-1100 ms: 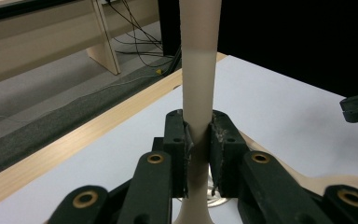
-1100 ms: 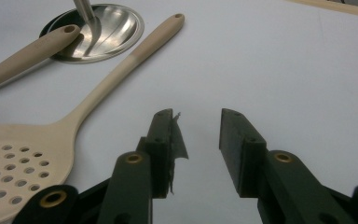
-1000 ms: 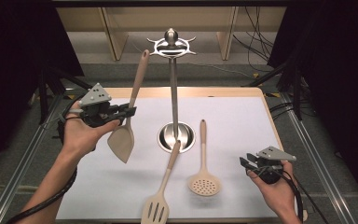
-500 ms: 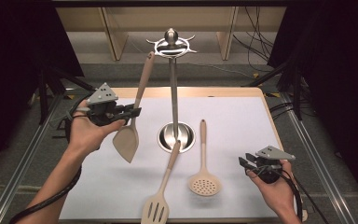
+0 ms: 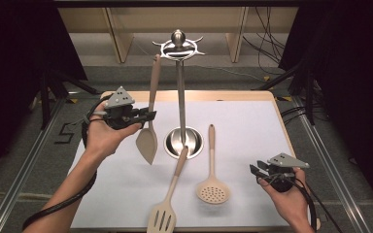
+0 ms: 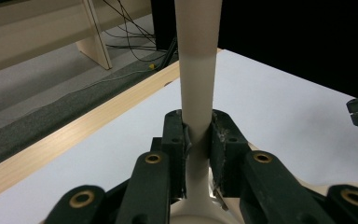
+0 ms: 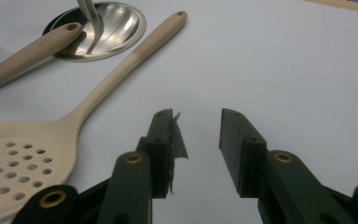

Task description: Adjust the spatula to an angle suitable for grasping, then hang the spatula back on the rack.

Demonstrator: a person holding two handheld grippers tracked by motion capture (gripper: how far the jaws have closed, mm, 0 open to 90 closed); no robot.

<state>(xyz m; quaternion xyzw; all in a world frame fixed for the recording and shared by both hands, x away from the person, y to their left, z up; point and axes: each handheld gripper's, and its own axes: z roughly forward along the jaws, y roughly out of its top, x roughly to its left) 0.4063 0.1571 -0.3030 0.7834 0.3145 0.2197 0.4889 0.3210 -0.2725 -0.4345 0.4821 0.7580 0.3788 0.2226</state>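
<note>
A person's left hand holds my left gripper (image 5: 149,115), shut on the handle of a beige solid spatula (image 5: 147,141). The spatula hangs nearly upright above the mat, blade down, its handle tip just left of the hooks atop the metal utensil stand (image 5: 178,44). In the left gripper view my jaws (image 6: 196,133) clamp the spatula handle (image 6: 196,70) from both sides. My right gripper (image 5: 254,171) stays low at the front right, open and holding nothing; its own view shows bare mat between its jaws (image 7: 198,123).
A beige slotted turner (image 5: 161,217) lies at the front with its handle resting on the stand's round base (image 5: 194,141). A beige skimmer (image 5: 213,192) lies right of it, close to my right gripper (image 7: 9,163). The white mat (image 5: 243,126) covers a wooden table.
My left gripper has carried the spatula to the right and up, and the handle now stands more upright near the stand's hooks. The right gripper has stayed put.
</note>
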